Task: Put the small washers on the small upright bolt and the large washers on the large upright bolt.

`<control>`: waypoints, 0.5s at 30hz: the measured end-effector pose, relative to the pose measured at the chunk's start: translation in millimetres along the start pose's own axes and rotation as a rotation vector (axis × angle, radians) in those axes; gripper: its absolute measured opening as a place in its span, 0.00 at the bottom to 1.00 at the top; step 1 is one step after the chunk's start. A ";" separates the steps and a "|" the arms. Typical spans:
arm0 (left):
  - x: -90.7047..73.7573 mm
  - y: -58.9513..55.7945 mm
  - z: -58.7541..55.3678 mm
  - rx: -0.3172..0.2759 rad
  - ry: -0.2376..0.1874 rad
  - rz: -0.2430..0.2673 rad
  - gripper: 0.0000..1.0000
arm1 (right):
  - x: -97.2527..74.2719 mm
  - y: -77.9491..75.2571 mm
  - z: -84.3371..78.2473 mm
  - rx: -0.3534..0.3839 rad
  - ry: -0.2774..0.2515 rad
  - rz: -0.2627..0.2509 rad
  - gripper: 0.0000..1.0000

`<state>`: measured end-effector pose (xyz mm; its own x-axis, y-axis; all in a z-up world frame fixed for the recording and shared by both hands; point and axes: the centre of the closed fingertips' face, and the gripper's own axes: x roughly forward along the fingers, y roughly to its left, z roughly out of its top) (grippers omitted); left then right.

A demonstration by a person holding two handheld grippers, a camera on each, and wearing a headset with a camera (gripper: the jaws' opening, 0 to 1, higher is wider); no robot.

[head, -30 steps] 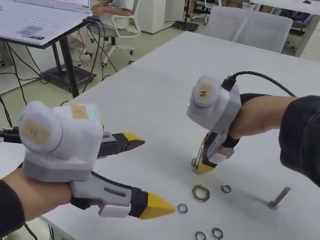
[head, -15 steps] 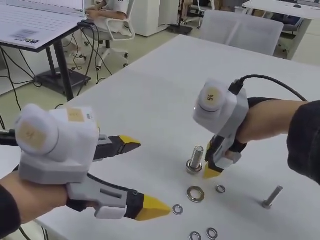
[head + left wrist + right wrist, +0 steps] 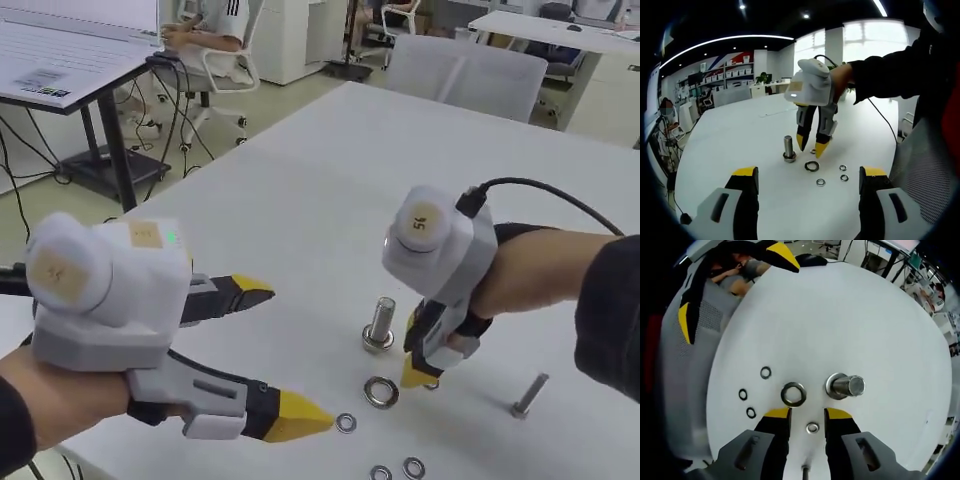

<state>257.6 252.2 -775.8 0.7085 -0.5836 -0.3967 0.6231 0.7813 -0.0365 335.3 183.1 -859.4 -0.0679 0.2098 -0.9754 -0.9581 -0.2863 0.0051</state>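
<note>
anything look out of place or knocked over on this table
Yes: the small bolt lies on its side on the table, to the right of the right gripper, while the large bolt stands upright. The task calls for the small one upright too. Nothing looks spilled or damaged.

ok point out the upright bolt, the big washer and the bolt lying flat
upright bolt (image 3: pixel 380 318), head view, middle of its shank
large washer (image 3: pixel 369 392), head view, left side of its ring
lying bolt (image 3: pixel 529 395), head view, middle of its shank
</note>
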 end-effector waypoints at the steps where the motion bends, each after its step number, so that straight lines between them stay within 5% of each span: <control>1: -0.3 -0.3 -0.2 0.001 0.000 -0.001 0.82 | 1.3 3.8 1.6 -0.003 -0.002 0.002 0.27; 15: -7.7 -2.2 -2.3 0.006 -0.004 -0.008 0.82 | 19.6 23.7 20.0 -0.021 -0.008 0.015 0.28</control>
<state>249.9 255.5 -774.8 0.7051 -0.5905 -0.3925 0.6305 0.7754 -0.0338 305.7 199.1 -874.0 -0.0842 0.2132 -0.9734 -0.9509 -0.3091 0.0145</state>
